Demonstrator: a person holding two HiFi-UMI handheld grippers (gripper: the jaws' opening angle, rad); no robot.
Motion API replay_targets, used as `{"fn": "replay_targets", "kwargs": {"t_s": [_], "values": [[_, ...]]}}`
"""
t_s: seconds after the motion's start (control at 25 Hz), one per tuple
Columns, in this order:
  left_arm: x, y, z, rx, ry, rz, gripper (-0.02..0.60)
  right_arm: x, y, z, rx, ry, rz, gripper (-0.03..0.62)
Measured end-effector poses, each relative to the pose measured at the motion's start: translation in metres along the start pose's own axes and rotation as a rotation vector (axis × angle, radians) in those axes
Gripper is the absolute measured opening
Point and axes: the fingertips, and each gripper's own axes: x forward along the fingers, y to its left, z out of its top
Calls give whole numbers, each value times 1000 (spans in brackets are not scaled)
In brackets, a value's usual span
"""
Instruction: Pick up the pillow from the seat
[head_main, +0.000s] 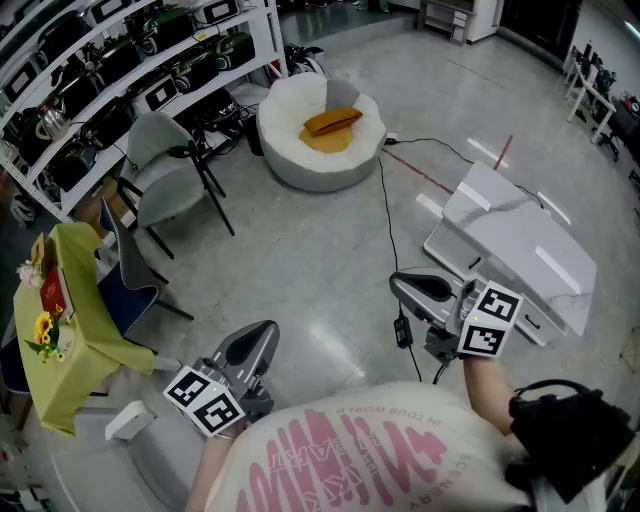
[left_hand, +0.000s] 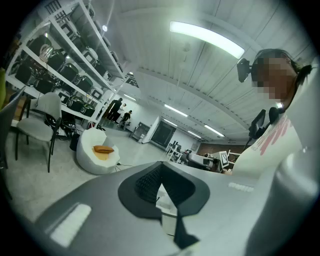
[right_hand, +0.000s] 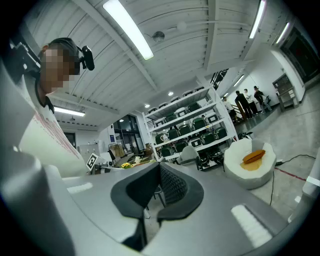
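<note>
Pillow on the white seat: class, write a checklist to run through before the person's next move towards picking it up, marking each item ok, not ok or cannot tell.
1. Pillow lies free on the seat, nothing on top of it: ok.
2. Left claw empty: ok.
3. Right claw empty: ok.
4. Claws open for a grasp: not ok, both are shut.
5. Claws close to the pillow: not ok, a stretch of floor lies between.
6. Walking path free: not ok, a cable runs along the floor before the seat.
</note>
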Motion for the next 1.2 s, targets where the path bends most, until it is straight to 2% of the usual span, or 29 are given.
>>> {"fn": "replay_targets", "kwargs": {"t_s": [0.4, 0.56, 0.68, 0.8, 0.96, 1.12, 1.2], "values": [[23, -2, 1, 13, -37, 1, 12, -14, -17, 3, -19, 12, 8, 5], [28, -6, 13, 21, -142, -12, 14, -17, -24, 7, -15, 10, 19, 5], [31, -8, 21, 1, -202, -44, 12, -16, -31, 13, -11, -11, 13, 5], [40, -10, 24, 23, -187, -92, 14, -12, -37, 21, 7, -46, 15, 5], [57, 8, 32, 111, -165, -88, 14, 4, -52, 28, 19, -76, 19, 6], [83, 45, 51, 102, -187, -98, 12, 25, -82, 32, -6, -67, -28, 5], [97, 69, 62, 104, -161, -95, 14, 38, -102, 37, -1, -70, -58, 5]]}}
